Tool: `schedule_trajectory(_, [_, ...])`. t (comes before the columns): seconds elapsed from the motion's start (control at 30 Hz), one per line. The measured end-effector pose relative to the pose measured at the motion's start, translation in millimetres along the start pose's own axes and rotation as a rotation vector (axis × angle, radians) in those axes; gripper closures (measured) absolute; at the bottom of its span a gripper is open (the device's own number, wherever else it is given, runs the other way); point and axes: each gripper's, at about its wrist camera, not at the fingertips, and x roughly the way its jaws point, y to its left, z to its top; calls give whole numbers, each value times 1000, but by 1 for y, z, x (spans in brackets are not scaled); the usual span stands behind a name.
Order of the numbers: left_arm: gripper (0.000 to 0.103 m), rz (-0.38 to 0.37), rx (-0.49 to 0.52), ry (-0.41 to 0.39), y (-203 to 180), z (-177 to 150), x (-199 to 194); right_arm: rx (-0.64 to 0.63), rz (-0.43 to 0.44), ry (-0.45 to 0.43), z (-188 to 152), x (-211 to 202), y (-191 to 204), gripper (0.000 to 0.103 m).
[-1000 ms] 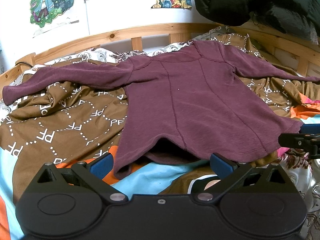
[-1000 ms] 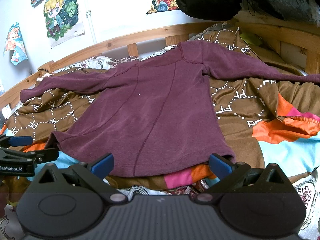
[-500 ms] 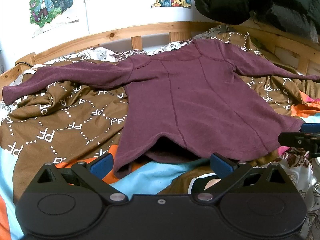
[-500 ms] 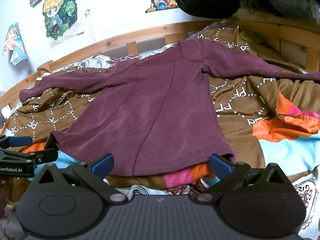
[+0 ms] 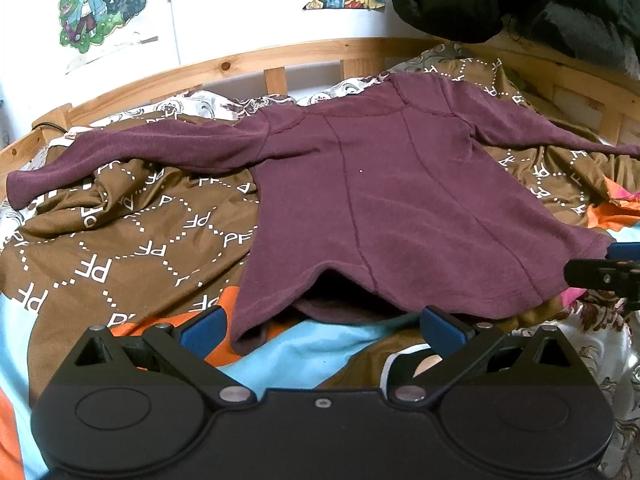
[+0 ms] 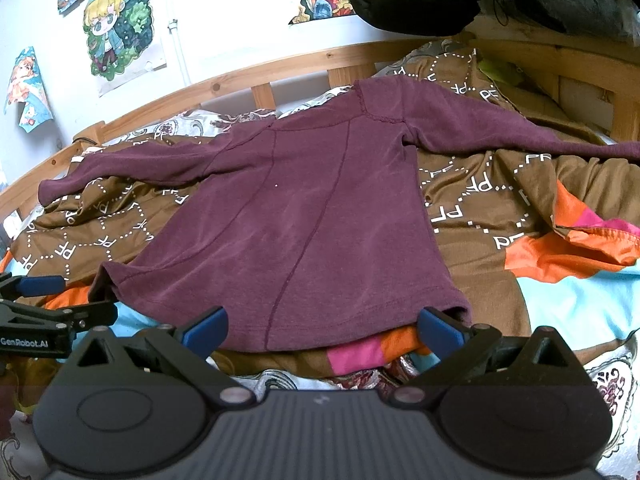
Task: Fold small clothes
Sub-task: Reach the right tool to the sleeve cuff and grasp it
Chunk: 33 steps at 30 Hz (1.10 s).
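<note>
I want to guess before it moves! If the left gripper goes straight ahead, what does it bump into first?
Probably the maroon sweater. The left gripper is open, pointing at the sweater's bottom hem, which arches up off the blue and orange blanket. It would likely meet that hem, though depth is hard to judge here.

Two low wrist views, side by side, both facing maroon top [image 5: 380,216]

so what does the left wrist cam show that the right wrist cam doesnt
Only the left wrist view shows the hem gaping open so the shirt's inside is visible, with the right tongs at its edge.

Only the right wrist view shows a third wall picture, a pink patch below the hem, and the left tongs from the side.

Both show the maroon shirt spread flat, sleeves out, on the brown blanket, with both tongs open.
</note>
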Motion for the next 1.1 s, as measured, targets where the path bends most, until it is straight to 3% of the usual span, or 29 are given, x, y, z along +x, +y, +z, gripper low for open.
schedule_trajectory(0.27, [1, 37, 129, 40, -12, 43, 9, 55, -53, -27, 9, -5, -11, 0])
schedule_trajectory(0.47, [1, 85, 225, 68, -36, 101, 16, 108, -122, -126, 27, -15, -37, 0])
schedule_trajectory(0.67, [1, 154, 262, 78, -58, 146, 25, 217, -162, -242, 57, -28, -91, 0])
schedule_trajectory(0.93, [1, 171, 350, 68, -91, 166, 55, 253, -216, -440, 82, -39, -144, 0])
schedule_trajectory(1.1, [1, 150, 354, 113, -110, 166, 87, 302, -226, -506, 110, -9, -168, 0])
